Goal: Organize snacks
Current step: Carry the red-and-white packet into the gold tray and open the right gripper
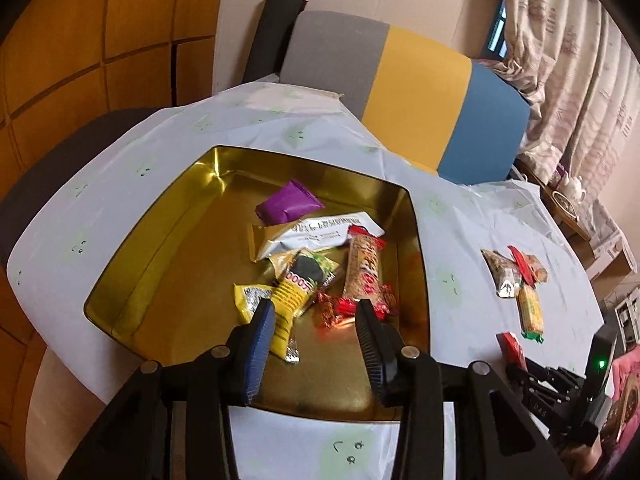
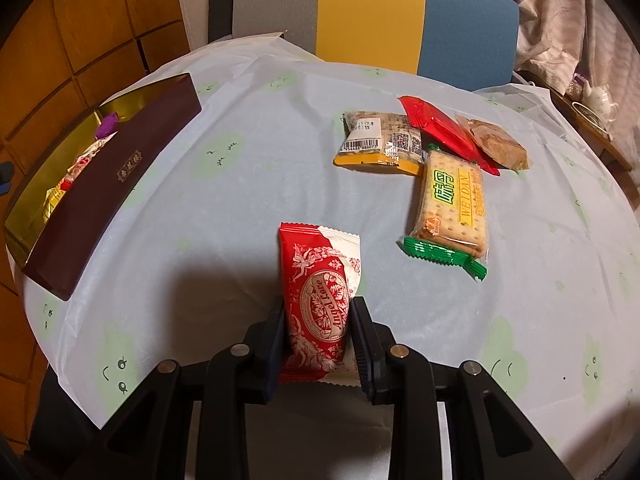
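Left gripper (image 1: 316, 312) angled down over gold tin (image 1: 120, 280), fingers apart, empty, right gripper (image 2: 318, 312) fingers pinching red-and-white packet (image 2: 320, 300)

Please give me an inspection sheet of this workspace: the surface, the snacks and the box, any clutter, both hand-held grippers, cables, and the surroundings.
Surface: round table under a pale tablecloth with green cloud faces.
Job's things: gold tin box holding several wrapped snacks; four loose snacks on the cloth, among them a cracker pack.
Clutter: nothing seen.
Grippers: left hand-held gripper above the box, nothing between its jaws; right hand-held gripper shut on a red and white snack packet.
Cables: nothing seen.
Surroundings: grey, yellow and blue chair, curtain, wooden panels, a teapot on a side shelf.
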`<state>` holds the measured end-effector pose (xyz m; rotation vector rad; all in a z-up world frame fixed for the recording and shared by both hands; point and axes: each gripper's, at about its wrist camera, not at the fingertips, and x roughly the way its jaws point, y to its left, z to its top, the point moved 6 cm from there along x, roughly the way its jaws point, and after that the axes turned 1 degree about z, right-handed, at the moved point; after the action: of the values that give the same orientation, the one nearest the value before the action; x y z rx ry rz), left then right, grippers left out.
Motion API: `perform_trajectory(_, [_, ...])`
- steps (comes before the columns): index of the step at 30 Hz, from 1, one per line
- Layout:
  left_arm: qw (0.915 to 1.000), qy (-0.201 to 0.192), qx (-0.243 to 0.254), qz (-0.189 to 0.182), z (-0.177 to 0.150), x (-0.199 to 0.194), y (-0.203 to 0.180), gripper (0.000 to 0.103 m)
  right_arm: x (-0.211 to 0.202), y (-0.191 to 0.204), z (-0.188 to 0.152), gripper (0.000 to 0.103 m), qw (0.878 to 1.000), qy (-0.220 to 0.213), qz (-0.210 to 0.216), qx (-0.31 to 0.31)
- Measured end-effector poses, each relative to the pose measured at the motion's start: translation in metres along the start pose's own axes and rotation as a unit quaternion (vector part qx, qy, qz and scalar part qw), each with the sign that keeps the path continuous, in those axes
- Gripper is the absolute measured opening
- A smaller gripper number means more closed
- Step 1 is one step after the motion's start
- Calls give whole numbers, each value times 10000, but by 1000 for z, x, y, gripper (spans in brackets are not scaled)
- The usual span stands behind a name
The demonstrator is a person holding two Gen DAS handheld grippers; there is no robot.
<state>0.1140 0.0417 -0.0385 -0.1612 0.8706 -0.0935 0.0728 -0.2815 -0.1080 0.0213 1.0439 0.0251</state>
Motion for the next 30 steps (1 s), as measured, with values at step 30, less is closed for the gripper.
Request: perform_trajectory(30, [9997,-87,-90,231,-8,-5,30,42,-47,130,64,30,9841,-387,1666,-472])
